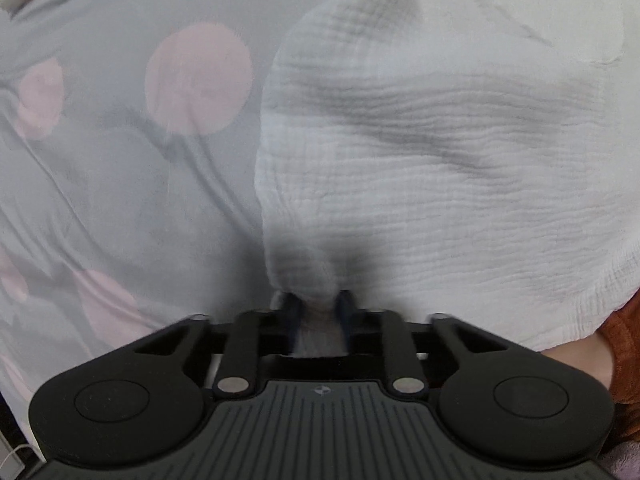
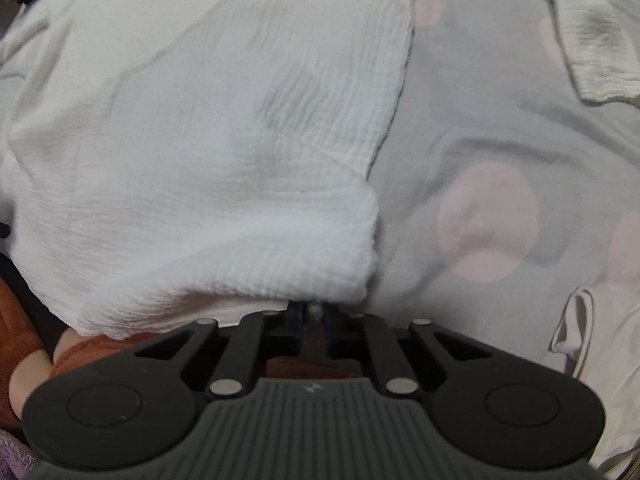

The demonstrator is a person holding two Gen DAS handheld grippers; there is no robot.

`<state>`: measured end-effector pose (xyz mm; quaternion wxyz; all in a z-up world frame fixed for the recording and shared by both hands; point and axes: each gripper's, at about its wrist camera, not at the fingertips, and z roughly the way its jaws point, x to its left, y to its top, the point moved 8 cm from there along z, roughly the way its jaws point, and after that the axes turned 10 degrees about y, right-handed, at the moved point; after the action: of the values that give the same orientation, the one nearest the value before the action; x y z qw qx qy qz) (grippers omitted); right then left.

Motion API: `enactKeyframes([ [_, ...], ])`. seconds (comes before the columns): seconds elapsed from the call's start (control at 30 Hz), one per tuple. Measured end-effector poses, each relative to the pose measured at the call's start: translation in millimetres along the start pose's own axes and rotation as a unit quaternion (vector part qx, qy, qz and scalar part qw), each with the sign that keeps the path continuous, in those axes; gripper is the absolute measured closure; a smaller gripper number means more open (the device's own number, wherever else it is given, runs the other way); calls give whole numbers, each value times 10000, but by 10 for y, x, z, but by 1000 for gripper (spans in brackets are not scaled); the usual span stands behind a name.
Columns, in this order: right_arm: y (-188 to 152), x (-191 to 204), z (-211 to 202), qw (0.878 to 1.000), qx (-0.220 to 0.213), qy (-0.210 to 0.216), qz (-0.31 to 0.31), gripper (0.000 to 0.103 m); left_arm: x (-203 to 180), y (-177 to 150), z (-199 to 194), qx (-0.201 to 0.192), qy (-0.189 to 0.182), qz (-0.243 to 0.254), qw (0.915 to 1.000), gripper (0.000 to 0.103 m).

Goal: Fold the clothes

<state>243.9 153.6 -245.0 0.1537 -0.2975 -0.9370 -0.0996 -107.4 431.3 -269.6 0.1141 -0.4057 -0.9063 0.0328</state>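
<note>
Garment: a white crinkled cotton piece lies over a grey sheet with pink dots; both near corners are lifted off it.

Left gripper: the left gripper is nearly closed, with a bunch of the white cloth's near left corner pinched between its fingers.

Right gripper: the right gripper has its fingers drawn close on the thin edge of the near right corner of the garment. The bite looks shallow, and the cloth hides how much fabric is inside.

Step in hand: likely carrying the near hem away to fold it over the far part.

Doing it well: both corners should travel level and at one pace, with the hem kept taut between them so no crease sets in. The thin right-hand hold should not be tugged sideways.

Nearby: another pale cloth lies at the far right, and one more near right. The fold should land short of both.

Risk: a slipped right corner would skew the fold.
</note>
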Motion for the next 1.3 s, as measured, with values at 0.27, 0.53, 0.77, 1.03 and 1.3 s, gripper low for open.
enactKeyframes([
  [0.27,-153,167,-831,9949,-951,333,-29,93,180,-235,-876,-1284,-614,-251,9895,98],
  [0.53,-384,424,-1727,9817,-1884,285,26,93,252,-479,-1678,-1973,-713,-210,9775,98],
  [0.77,-704,393,-1682,9843,-1757,131,73,93,285,-559,-1568,-1599,-608,-66,9852,98],
  [1.03,-744,205,-1133,9926,-1153,112,372,93,297,-440,-1125,-967,-403,-82,9945,95],
  [1.3,-722,165,-937,9958,-835,70,376,89,280,-345,-836,-623,-299,-94,9976,91],
])
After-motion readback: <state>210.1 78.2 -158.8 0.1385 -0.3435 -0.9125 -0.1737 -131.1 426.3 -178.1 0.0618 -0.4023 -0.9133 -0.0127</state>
